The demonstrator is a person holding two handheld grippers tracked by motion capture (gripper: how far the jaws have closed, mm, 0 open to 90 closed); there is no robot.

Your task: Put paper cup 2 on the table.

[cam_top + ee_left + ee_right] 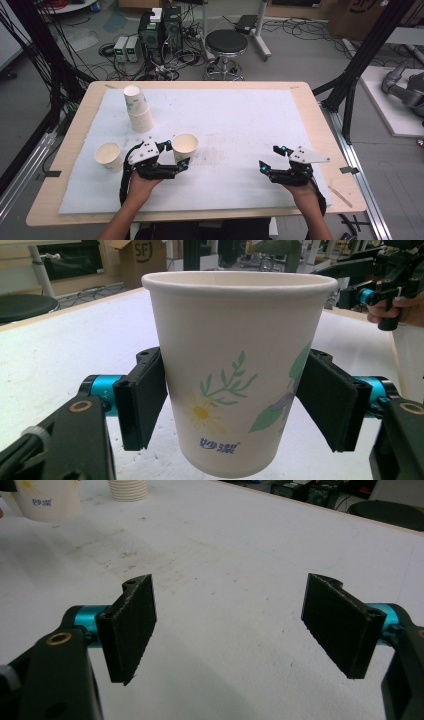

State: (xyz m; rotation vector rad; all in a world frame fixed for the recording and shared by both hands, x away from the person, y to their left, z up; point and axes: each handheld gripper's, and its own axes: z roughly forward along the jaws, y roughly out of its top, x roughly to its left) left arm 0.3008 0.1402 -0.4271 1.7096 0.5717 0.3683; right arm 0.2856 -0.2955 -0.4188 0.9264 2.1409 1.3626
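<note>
Cup handling is the step in hand: the left gripper (177,154) pinches a flowered paper cup (185,148) at mid-wall, both pads pressed flat against its sides, near the middle of the bench (280,87) and toward its near edge. In the left gripper view the cup (240,365) stands upright between the pads and seems to hang a little above the white mat, though I cannot be sure of the gap. A second cup (108,155) stands alone to its left, and a tilted stack of cups (137,108) sits farther back on the left. The right gripper (268,159) hovers well to the right with its jaws spread and nothing between them.

To do this well, I judge the squeeze should stay light, since a thin paper wall dents easily. Keep the cup upright while carrying it. If it is bound for the stack or the lone cup, line up the rims before lowering, and release only once it is seated. The right gripper could steady the receiving cup.
</note>
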